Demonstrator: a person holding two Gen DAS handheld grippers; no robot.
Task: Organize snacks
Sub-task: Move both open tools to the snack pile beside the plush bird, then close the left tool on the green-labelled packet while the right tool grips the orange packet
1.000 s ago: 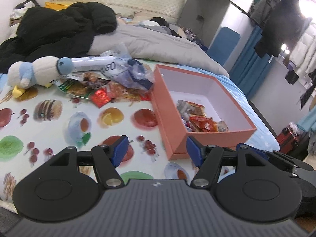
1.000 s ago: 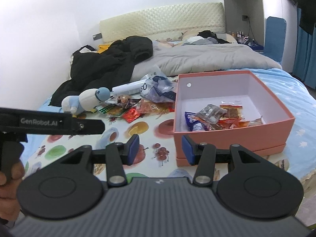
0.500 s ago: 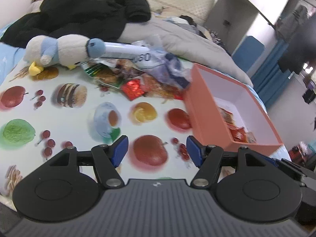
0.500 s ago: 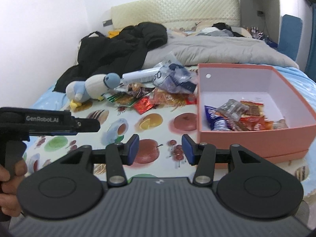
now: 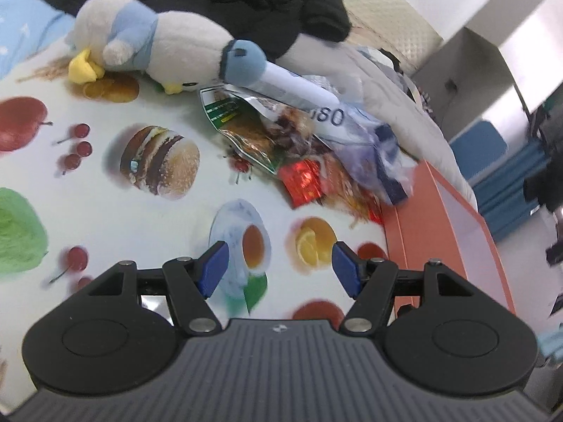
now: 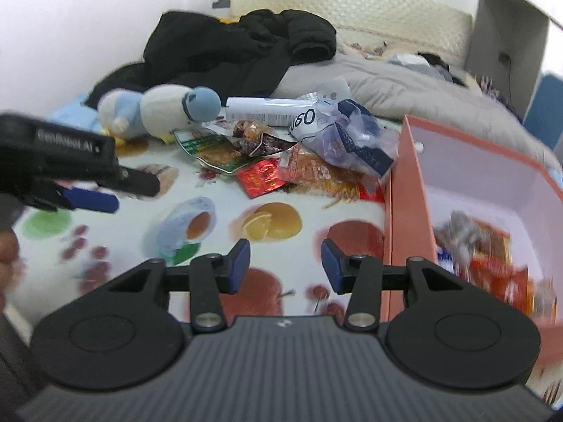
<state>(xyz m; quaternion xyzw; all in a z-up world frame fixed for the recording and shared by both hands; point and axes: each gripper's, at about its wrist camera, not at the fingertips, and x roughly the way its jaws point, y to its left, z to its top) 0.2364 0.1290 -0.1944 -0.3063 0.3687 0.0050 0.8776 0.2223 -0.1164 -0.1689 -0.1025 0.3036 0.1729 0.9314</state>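
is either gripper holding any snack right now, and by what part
Nothing is held. The left gripper and the right gripper both stand open with only the fruit-printed sheet showing between their blue pads; the loose snack packets lie beyond them.

We read "GenRobot.AI", blurred, on the left gripper point(image 6: 89, 200) at the scene's left, and "080" on the clear plastic bag point(image 5: 355, 133) farther right.
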